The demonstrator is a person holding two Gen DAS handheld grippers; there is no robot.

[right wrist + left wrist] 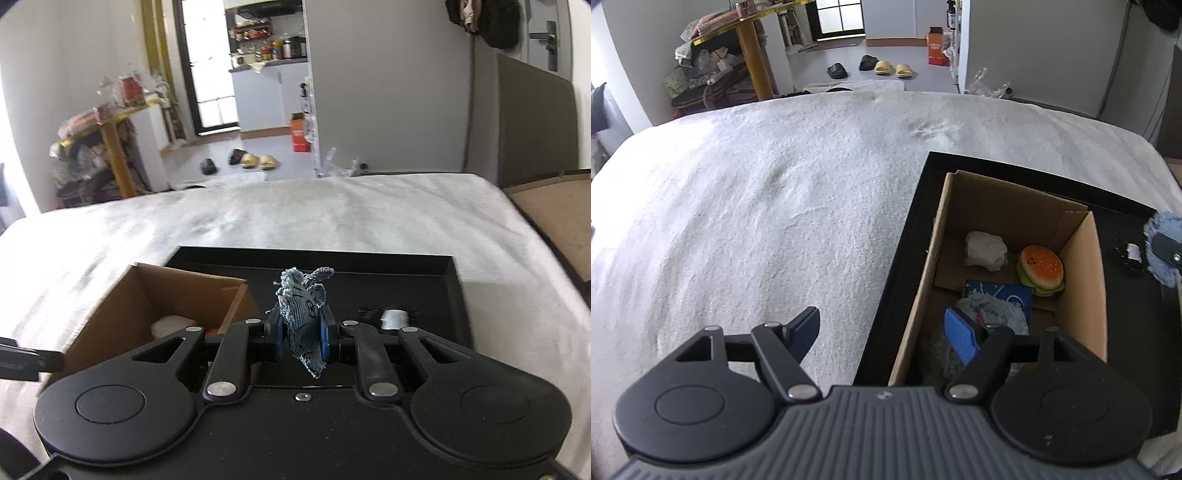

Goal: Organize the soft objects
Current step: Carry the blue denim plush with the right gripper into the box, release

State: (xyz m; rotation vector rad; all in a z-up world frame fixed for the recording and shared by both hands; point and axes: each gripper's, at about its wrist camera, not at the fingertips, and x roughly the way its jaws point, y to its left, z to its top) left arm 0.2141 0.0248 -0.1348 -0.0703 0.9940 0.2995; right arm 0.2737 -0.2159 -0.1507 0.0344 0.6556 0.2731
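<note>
The right gripper [301, 338] pinches a frayed blue denim scrap [303, 314] narrowly; it could slip short of the brown cardboard box [147, 295] at nine o'clock. The left gripper [886, 332] gapes wide, empty.

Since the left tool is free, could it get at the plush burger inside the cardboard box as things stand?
Probably yes: the left tool is open and empty beside the open-topped cardboard box, and the plush burger lies uncovered against the far wall.
</note>
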